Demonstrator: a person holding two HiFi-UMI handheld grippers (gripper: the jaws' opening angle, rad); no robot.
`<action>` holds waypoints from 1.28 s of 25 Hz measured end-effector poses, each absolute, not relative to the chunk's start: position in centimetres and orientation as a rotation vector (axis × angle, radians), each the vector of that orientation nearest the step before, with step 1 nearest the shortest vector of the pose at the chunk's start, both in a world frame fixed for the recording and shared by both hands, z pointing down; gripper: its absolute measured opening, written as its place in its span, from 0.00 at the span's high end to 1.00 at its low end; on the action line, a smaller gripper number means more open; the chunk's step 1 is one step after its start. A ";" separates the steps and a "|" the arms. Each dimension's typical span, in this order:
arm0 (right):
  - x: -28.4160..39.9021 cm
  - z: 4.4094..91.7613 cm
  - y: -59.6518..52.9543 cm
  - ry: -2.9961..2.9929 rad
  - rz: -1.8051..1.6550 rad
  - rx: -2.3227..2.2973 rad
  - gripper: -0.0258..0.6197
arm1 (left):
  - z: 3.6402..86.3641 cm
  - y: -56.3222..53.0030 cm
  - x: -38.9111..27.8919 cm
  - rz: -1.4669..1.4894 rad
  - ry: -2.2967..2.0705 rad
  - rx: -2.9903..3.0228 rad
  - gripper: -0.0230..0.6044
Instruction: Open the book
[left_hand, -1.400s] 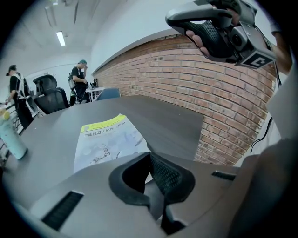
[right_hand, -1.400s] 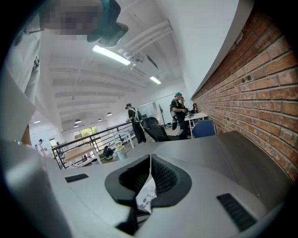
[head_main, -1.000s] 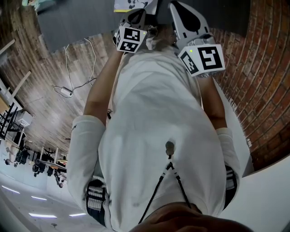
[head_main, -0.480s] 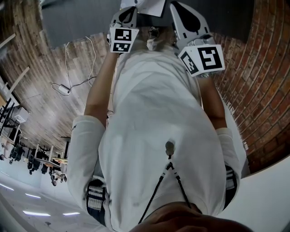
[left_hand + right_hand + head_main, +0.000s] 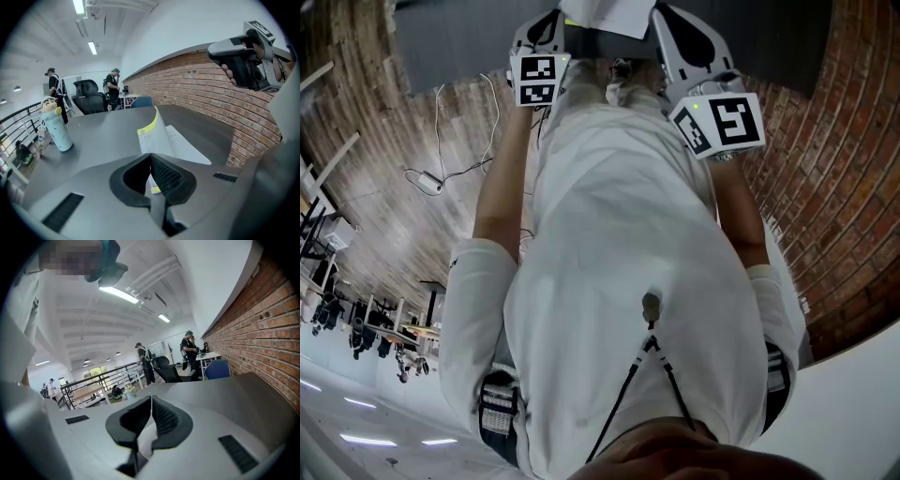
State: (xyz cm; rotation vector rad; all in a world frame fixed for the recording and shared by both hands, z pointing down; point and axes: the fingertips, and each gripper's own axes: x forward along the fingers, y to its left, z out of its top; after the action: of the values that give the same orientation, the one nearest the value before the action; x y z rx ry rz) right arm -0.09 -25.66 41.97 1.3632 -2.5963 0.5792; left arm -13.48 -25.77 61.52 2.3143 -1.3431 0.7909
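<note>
Spanning the left gripper view: grey table (image 5: 93, 133), with a brick wall (image 5: 197, 89) along its far side. Book (image 5: 190, 149) lies open and flat on the table, near the wall side. One leaf (image 5: 152, 131), yellow along its top edge, stands raised from it. Left gripper (image 5: 150, 155): jaws clamped on the lower edge of that leaf. Right gripper (image 5: 151, 399): jaws pressed together, nothing between them, held up off the table. Pale blue bottle (image 5: 56, 131) upright, well apart from the book.

Bright ceiling strips (image 5: 92, 47) — fisheye bending, dark corners, far background perhaps soft
</note>
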 end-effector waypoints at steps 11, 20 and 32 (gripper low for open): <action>-3.2 41.9 -26.8 -2.609 0.571 1.317 0.90 | 61.8 -26.6 -17.8 0.806 -1.401 2.267 0.93; -5.1 41.9 -28.3 -2.620 0.566 1.289 0.90 | 62.5 -27.2 -20.8 0.834 -1.433 2.221 0.93; -6.7 42.7 -30.6 -2.618 0.589 1.271 0.90 | 63.9 -28.2 -23.8 0.876 -1.451 2.162 0.93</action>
State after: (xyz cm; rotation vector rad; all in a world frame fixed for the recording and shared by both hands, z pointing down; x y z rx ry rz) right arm -6.65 -30.62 42.73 1.2707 -2.6184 0.5894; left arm -23.81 -28.21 63.91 2.1624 -1.4514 0.8755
